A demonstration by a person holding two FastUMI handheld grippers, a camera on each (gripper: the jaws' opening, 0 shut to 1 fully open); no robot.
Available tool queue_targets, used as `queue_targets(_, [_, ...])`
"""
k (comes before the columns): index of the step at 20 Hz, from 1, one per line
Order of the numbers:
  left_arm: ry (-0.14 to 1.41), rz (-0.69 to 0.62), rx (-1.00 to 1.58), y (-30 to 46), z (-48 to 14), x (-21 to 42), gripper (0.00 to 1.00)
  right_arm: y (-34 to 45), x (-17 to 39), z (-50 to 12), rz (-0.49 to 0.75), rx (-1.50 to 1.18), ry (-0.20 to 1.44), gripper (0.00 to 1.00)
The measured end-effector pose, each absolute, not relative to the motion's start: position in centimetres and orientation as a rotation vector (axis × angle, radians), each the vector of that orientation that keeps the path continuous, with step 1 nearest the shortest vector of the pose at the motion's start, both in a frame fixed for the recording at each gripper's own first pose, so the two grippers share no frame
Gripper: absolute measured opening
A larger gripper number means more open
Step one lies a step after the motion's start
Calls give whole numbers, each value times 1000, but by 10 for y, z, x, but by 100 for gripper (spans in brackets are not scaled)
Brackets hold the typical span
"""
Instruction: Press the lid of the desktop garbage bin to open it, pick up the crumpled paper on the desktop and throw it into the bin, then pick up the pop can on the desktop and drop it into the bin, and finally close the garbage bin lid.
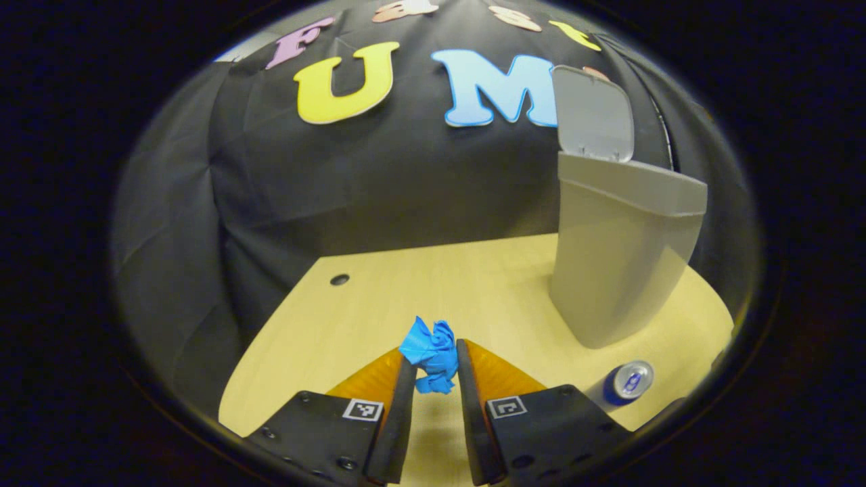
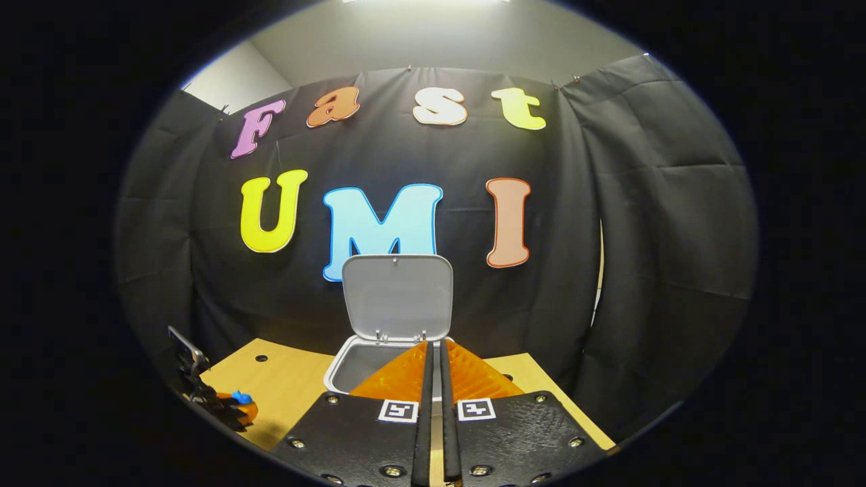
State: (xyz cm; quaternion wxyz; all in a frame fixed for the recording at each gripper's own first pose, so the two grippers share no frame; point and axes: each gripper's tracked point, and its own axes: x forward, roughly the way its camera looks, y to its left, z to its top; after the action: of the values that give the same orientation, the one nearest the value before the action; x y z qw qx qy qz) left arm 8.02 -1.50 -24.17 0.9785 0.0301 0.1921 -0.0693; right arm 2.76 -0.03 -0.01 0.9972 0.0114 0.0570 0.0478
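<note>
A blue crumpled paper [image 1: 433, 352] sits between the fingers of my left gripper [image 1: 434, 345], which is shut on it from both sides just above the wooden table [image 1: 379, 304]. The grey bin [image 1: 622, 264] stands to the right of it, its lid [image 1: 594, 115] tipped up and open. A pop can [image 1: 629, 382] lies on its side near the bin's base. My right gripper [image 2: 436, 348] is shut with nothing in it, hovering in front of the bin's open mouth [image 2: 358, 362] and raised lid [image 2: 398, 297]. Far left in the right gripper view is the left gripper [image 2: 203, 396] holding the blue paper [image 2: 240, 397].
A small round hole [image 1: 339, 279] marks the table's far left. The black cloth wall hangs close behind the table and the bin. The table's edge curves round at the left and near sides.
</note>
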Motion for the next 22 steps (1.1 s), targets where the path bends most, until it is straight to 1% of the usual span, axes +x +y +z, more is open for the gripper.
queue_targets(5, [230,-218,52,-63,-138,104,44,-12,16,-15,69,78,135,7])
queue_targets(6, [202,-239,53,-81,-110,109,44,-16,13,-18,59,88,140,7])
queue_targets(7, [172,-261,51,-94,-91,111,42,-20,10,-22,46,97,145,7])
queue_targets(11, [73,-360,49,-149,-30,122,43,-46,-2,-34,-20,121,164,7])
queue_targets(14, [36,-430,58,-196,-7,128,43,-67,-13,-43,-71,132,183,7])
queue_targets(18, [25,-502,88,-245,-3,130,43,-88,-23,-50,-127,139,196,7])
queue_targets(20, [29,-517,91,-259,-7,134,43,-95,-27,-54,-144,141,204,7])
queue_targets(21, [27,-517,92,-263,-7,137,41,-98,-30,-57,-150,142,208,7])
queue_targets(22, [29,-516,92,-266,-9,139,43,-100,-31,-58,-154,143,213,7])
